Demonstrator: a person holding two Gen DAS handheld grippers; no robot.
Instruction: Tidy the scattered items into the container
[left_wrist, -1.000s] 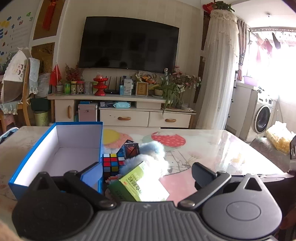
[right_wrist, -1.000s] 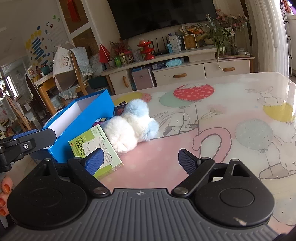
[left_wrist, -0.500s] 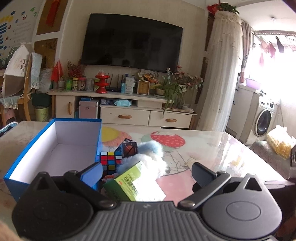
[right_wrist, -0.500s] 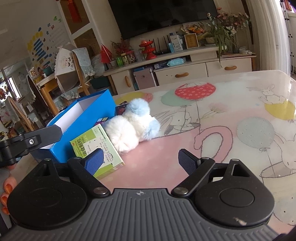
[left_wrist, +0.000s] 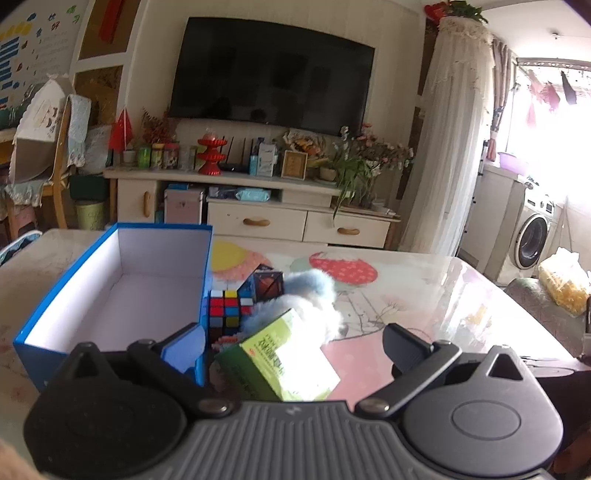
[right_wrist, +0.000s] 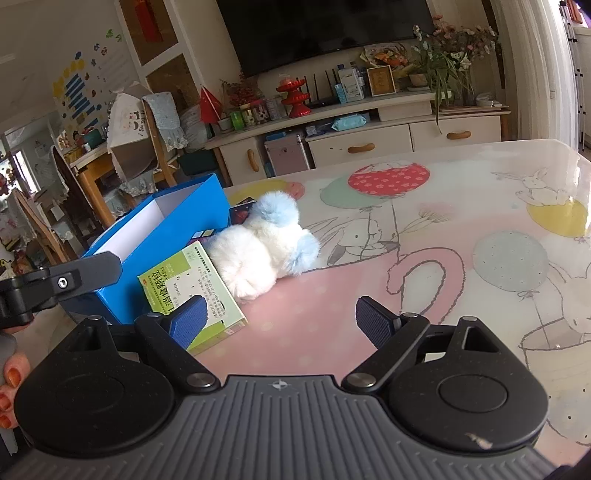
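Note:
An empty blue box with a white inside (left_wrist: 122, 291) (right_wrist: 162, 236) stands on the table's left part. To its right lie a green medicine carton (left_wrist: 280, 362) (right_wrist: 192, 284), a white and blue fluffy toy (left_wrist: 306, 299) (right_wrist: 266, 251), a colour cube (left_wrist: 229, 314) and a dark puzzle cube (left_wrist: 264, 282). My left gripper (left_wrist: 291, 347) is open, hovering just behind the carton with nothing between its fingers. My right gripper (right_wrist: 280, 321) is open too, above the pink cloth right of the carton.
The table (right_wrist: 480, 229) carries a glossy cartoon cloth. The left gripper's finger (right_wrist: 74, 277) reaches in at the right wrist view's left edge, a hand (right_wrist: 11, 384) below it. A TV cabinet (left_wrist: 258, 218) stands beyond the table, chairs (right_wrist: 74, 199) to the left.
Both grippers have risen and tilted slightly, so the box and items sit a little lower in view. Nothing was taken hold of; the items have not moved.

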